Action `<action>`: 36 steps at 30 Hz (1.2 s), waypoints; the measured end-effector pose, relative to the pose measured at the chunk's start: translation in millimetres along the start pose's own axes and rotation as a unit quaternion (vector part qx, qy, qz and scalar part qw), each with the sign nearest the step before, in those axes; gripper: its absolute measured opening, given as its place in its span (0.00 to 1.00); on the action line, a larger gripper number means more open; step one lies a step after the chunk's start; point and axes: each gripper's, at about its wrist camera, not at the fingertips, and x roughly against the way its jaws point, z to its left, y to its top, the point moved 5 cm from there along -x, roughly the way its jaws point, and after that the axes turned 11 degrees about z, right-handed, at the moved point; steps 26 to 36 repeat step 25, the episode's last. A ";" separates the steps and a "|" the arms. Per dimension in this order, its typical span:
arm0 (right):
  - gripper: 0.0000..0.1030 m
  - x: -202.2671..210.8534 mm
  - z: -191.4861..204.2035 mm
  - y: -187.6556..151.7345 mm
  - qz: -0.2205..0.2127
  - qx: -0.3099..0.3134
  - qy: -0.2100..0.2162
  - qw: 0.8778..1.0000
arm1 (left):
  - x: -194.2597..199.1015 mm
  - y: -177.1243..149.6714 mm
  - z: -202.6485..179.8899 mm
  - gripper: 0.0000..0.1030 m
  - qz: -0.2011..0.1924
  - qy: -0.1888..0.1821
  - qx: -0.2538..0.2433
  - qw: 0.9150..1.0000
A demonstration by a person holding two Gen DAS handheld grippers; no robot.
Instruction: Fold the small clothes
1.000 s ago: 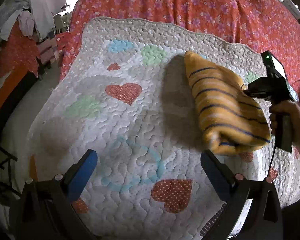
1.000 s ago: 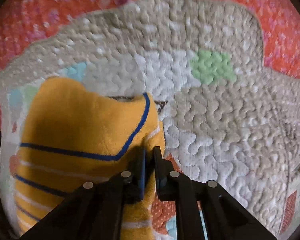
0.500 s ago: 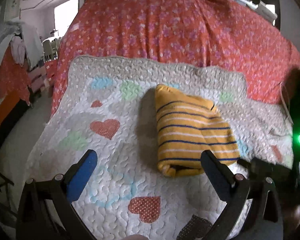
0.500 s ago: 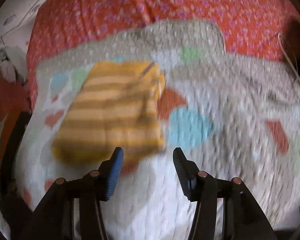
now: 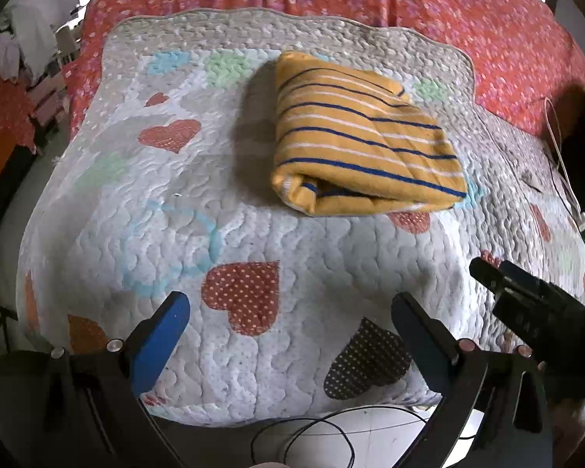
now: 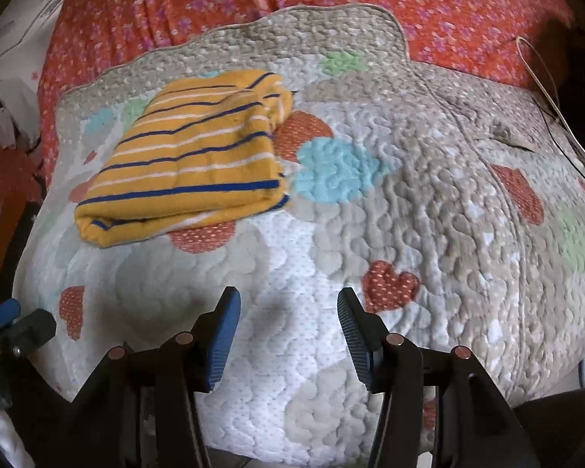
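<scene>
Both grippers are empty: the left gripper [image 5: 288, 335] has its jaws wide apart, the right gripper [image 6: 288, 331] moderately apart. The folded yellow striped garment [image 5: 358, 136] lies on the heart-patterned quilt [image 5: 253, 234], well ahead of both.

Left gripper [image 5: 290, 327] pointed steeply down, jaws wide apart, blue pads bare. Right gripper [image 6: 288, 325] also angled down, jaws parted about two-thirds, nothing between the pads. In the left view the right gripper's black body sat low at the right edge; a hand below it, probably, but blurred.
</scene>
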 end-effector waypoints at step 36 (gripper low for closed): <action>0.59 -11.2 6.5 -4.5 0.005 0.021 -0.016 1.000 | -21.9 -4.9 -5.6 1.00 0.037 -0.009 -0.004 0.999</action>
